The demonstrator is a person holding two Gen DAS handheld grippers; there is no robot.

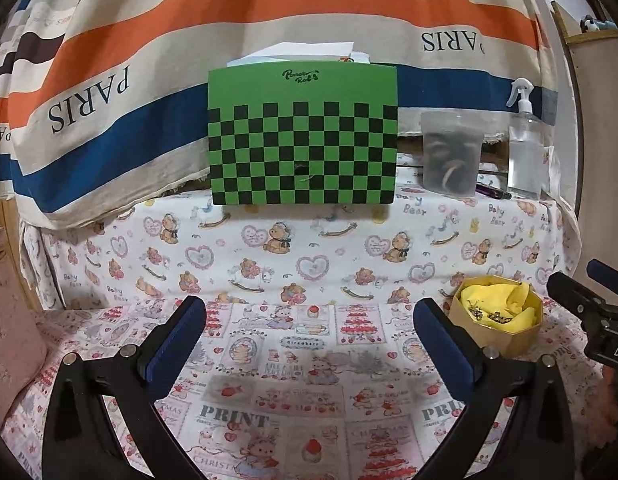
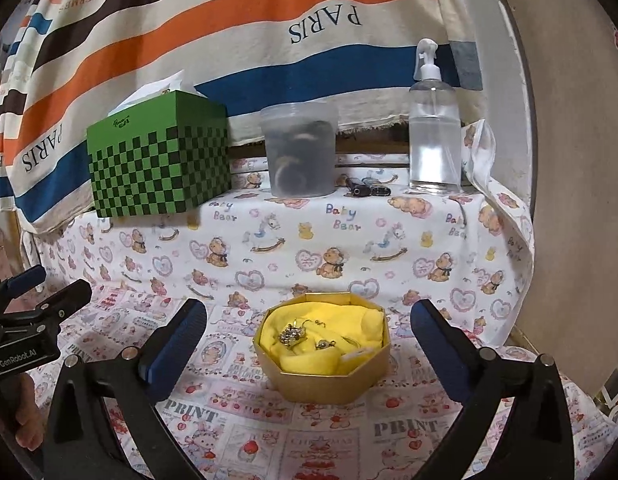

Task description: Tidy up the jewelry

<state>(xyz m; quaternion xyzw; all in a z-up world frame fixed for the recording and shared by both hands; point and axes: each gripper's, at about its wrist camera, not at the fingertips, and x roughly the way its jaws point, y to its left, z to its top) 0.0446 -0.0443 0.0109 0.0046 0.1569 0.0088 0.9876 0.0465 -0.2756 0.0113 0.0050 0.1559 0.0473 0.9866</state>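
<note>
1. Gold-coloured cardboard forms the octagonal box (image 2: 323, 364), which is set on the near part of the printed cloth (image 2: 237, 432) and is lined with crumpled yellow fabric (image 2: 333, 332).
2. Small metallic jewelry pieces (image 2: 295, 334) are seen lying on that lining, together with a small white tag; no jewelry can be made out on the cloth outside the box.
3. The task is therefore judged close to finished, or not yet begun; which cannot be told.
4. The right gripper (image 2: 309, 344) is held wide open around the box, with nothing gripped.
5. The left gripper (image 1: 309, 344) is likewise spread open over bare cloth, left of the box (image 1: 495, 326).
6. The jewelry is shown clearly only in the right wrist view; two small dark objects (image 2: 367, 190) beside the frosted plastic tub (image 2: 299, 150) are also plainer there.
</note>
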